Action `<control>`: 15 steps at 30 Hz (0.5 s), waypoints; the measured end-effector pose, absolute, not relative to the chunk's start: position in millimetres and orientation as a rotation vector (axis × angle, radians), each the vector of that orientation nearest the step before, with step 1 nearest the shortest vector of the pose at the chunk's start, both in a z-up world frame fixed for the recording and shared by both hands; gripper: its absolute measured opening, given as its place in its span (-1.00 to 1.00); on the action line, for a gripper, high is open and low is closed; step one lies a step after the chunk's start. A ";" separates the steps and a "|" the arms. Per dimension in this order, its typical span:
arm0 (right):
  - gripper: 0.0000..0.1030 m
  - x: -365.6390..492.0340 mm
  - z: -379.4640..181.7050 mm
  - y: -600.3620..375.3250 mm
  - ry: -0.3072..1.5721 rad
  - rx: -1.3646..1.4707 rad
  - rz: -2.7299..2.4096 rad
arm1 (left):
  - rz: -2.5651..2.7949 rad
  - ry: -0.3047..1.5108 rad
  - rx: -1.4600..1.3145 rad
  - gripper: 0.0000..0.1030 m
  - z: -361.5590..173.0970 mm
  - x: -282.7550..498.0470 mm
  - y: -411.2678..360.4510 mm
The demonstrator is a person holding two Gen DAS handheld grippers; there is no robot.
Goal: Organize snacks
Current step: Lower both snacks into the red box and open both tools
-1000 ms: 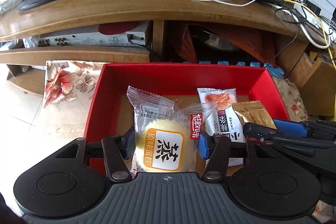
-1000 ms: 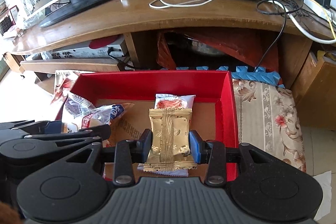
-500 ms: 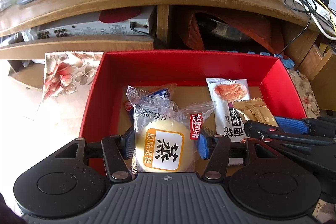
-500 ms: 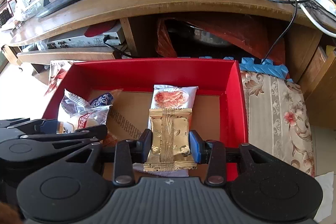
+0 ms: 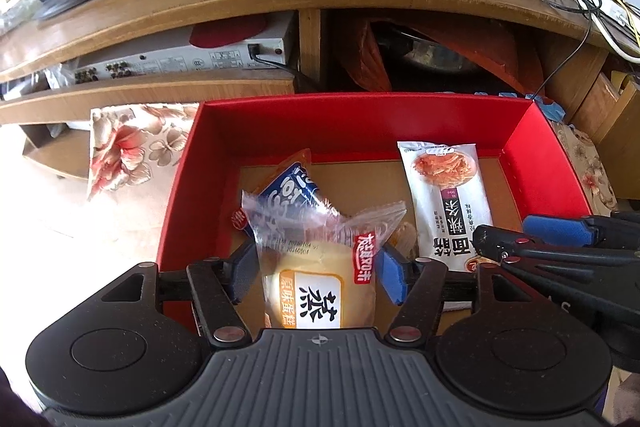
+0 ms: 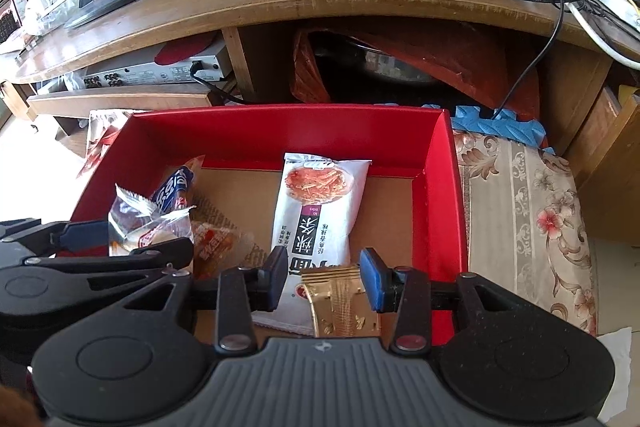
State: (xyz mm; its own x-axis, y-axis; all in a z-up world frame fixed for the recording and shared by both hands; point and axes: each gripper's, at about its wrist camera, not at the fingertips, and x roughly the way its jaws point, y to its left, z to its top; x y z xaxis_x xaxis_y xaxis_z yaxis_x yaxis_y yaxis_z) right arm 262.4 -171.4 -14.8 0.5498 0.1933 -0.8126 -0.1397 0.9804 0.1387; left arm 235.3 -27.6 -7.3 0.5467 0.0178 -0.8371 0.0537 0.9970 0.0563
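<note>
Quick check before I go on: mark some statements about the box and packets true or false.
1. A white packet lies flat inside the red box. True.
2. The gold packet lies on the floral cloth outside the box. False: it is between the right tool's fingers, over the box.
3. The cake packet sits between the left tool's fingers. True.
4. The blue packet lies right of the white packet. False: it lies to the left, behind the cake packet.

Five snack packets (image 6: 318,211), one red box (image 6: 444,163).
</note>
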 end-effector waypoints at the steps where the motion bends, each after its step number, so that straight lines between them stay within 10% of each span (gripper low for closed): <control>1: -0.26 261.8 -14.2 -171.6 0.966 0.057 0.195 | -0.023 0.990 0.078 0.37 -6.4 234.7 -27.3; 15: -0.26 243.3 5.8 -173.5 0.923 0.050 0.180 | -0.033 0.932 0.079 0.44 12.4 217.6 -27.5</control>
State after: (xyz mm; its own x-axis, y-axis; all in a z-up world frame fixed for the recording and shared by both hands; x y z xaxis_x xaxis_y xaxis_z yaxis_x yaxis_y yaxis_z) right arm 243.3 -173.5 5.8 0.5895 0.1762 -0.7883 -0.1332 0.9838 0.1203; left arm 217.6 -27.5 12.4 0.5961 0.0058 -0.8029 0.0628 0.9966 0.0538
